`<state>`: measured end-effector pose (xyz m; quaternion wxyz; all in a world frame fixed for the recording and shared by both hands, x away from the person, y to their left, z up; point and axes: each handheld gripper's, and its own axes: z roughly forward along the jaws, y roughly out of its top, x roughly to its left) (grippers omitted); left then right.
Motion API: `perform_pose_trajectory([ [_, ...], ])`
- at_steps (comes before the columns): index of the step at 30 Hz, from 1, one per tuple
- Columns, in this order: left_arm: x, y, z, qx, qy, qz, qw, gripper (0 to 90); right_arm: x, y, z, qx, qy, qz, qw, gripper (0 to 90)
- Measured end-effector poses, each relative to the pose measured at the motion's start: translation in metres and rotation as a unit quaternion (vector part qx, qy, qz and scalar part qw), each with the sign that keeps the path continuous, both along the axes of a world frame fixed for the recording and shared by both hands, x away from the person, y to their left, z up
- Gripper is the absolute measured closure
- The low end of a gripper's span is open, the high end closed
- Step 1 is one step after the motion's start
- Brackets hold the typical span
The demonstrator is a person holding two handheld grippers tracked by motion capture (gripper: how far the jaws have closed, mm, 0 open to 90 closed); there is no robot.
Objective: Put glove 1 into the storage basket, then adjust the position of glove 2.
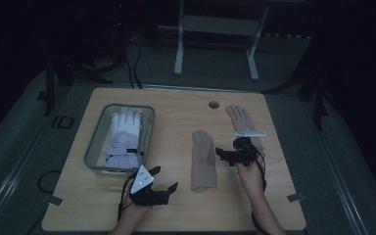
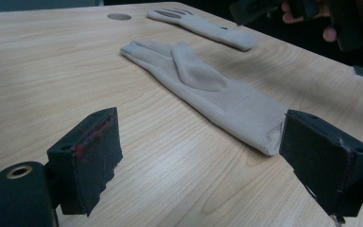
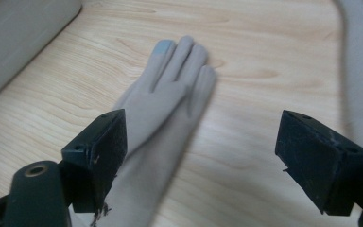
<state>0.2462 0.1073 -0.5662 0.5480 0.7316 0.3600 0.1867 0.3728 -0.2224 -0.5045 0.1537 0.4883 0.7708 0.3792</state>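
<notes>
Both pairs of jaws stand wide apart with nothing held between them. On the right gripper (image 1: pixel 236 152) the jaws gape above the worktop (image 1: pixel 176 215), and its own view looks down on the nearer tan glove (image 3: pixel 170 94), which lies flat and free below, fingers pointing away; no pad presses on it. The left gripper (image 1: pixel 152 186) hovers near the front edge of the worktop, its jaws framing the cuff end of that same glove (image 2: pixel 208 90) without touching it.

Outward from the jaws, the nearer tan glove (image 1: pixel 203 159) lies lengthwise in the middle of the worktop, just left of the right gripper. The second tan glove (image 1: pixel 240 120) lies farther back and to the right, partly behind that gripper. At the left side sits a grey bin (image 1: pixel 98 147) holding a pair of pale lilac gloves (image 1: pixel 123 137), stacked one over the other.

Judging by this layout, the work is sorting gloves into the bin: the lilac pair looks finished, while both tan gloves remain out on the worktop. What seems left is to bring the tan pair together and carry it over.
</notes>
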Motion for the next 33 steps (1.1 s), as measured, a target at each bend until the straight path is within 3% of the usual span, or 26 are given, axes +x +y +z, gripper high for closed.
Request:
perform_pose_trajectory([
  [3,0.0,0.001,0.0,0.004,-0.006,0.011,0.9999,12.7,0.003,-0.011,0.006,-0.009,-0.01,0.006,0.9999,17.5],
  [7,-0.001,-0.002,0.0,0.024,-0.009,0.016,0.9995,8.8,0.009,-0.027,0.013,-0.006,0.004,0.007,0.9999,17.4],
  [11,-0.002,-0.003,0.0,0.022,-0.005,0.013,0.9997,3.5,0.012,-0.04,0.019,-0.003,0.002,-0.001,1.0,14.0],
  [14,-0.001,-0.005,-0.002,0.016,0.001,0.005,0.9999,2.8,0.014,-0.048,0.023,-0.009,-0.005,-0.024,0.9997,12.8],
  [23,0.0,-0.006,-0.003,0.02,0.003,0.008,0.9998,2.8,0.03,-0.072,0.021,-0.016,-0.006,-0.028,0.9995,11.2],
  [26,0.0,-0.007,-0.003,0.02,0.002,0.007,0.9998,2.8,0.037,-0.079,0.021,-0.03,-0.014,-0.02,0.9993,14.4],
  [28,0.0,-0.007,-0.003,0.02,0.002,0.006,0.9998,2.8,0.042,-0.083,0.023,-0.041,-0.035,-0.019,0.9984,19.6],
  [33,-0.001,-0.008,-0.003,0.021,0.003,0.004,0.9998,2.8,0.057,-0.092,0.032,-0.046,-0.058,-0.035,0.9966,26.8],
])
